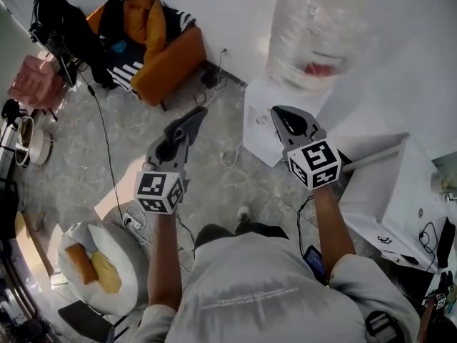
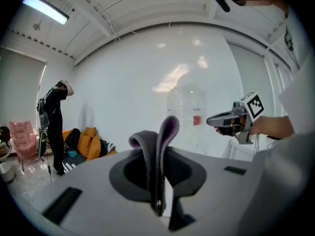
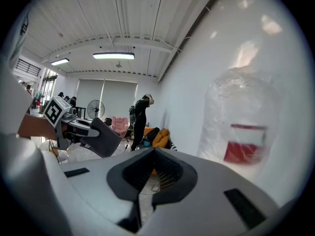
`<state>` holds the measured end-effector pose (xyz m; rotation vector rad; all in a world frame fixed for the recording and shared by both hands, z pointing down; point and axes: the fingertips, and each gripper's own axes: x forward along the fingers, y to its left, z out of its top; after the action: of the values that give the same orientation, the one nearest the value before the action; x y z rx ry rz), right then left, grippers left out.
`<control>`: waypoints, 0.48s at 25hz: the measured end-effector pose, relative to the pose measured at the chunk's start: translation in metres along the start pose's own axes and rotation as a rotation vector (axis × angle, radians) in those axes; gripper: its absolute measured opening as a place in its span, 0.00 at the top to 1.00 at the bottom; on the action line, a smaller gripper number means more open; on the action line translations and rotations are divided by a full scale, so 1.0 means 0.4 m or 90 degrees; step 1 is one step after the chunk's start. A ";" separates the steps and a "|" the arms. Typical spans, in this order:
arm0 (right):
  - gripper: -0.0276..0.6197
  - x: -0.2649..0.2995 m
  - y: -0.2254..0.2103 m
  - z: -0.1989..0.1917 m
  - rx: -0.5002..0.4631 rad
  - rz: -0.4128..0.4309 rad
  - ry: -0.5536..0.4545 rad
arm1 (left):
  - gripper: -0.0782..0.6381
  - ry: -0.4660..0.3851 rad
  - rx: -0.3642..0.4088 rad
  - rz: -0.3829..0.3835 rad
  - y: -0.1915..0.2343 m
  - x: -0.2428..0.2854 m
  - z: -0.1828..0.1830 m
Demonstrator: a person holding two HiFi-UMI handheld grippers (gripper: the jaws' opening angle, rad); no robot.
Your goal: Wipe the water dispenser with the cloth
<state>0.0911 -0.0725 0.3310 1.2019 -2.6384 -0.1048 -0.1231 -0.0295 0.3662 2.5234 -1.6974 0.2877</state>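
At far left of the head view, a pink chair (image 1: 39,81) and a person in dark clothes (image 1: 61,20), both on the grey floor (image 1: 86,163). Beside them, against the wall, an orange sofa (image 1: 171,59) heaped with clothing. Lower left, a white floor cushion (image 1: 118,270) with yellow pillows on it.

Left of centre, the left gripper (image 1: 182,131), held up over open floor and aimed toward the wall. Clamped firmly on a dark grey cloth (image 1: 193,116). In the left gripper view, pinched low at the jaw line and rising from it in two folds, with a lilac inner face on the taller one. Clear of the dispenser, off to its left.

Right of centre, the water dispenser (image 1: 258,131): a white cabinet against the wall, with a clear bottle (image 1: 318,27) bearing a red label on top. Over the cabinet's upper front edge, the right gripper (image 1: 284,118); contact with the cabinet impossible to judge from here. Jaws pressed together in the right gripper view, with nothing between them. Same view: the bottle close on the right, and the cloth-holding gripper off to the left.

Far right, a white side table (image 1: 389,191) next to the dispenser, with a dark cable running down its front.
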 end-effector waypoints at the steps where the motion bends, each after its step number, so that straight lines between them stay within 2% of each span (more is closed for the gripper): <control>1: 0.93 0.012 -0.011 -0.006 0.001 0.000 0.004 | 0.82 -0.001 -0.002 -0.005 0.001 0.020 0.002; 8: 0.93 0.099 -0.055 -0.026 0.000 0.002 0.023 | 0.82 -0.003 -0.013 -0.030 0.054 0.148 0.010; 12: 0.93 0.169 -0.068 -0.040 0.013 -0.014 0.030 | 0.82 -0.007 -0.011 -0.061 0.096 0.247 0.013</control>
<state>0.0723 -0.1405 0.3546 1.2239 -2.5925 -0.0522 -0.1219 -0.1348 0.3799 2.5885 -1.5699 0.2501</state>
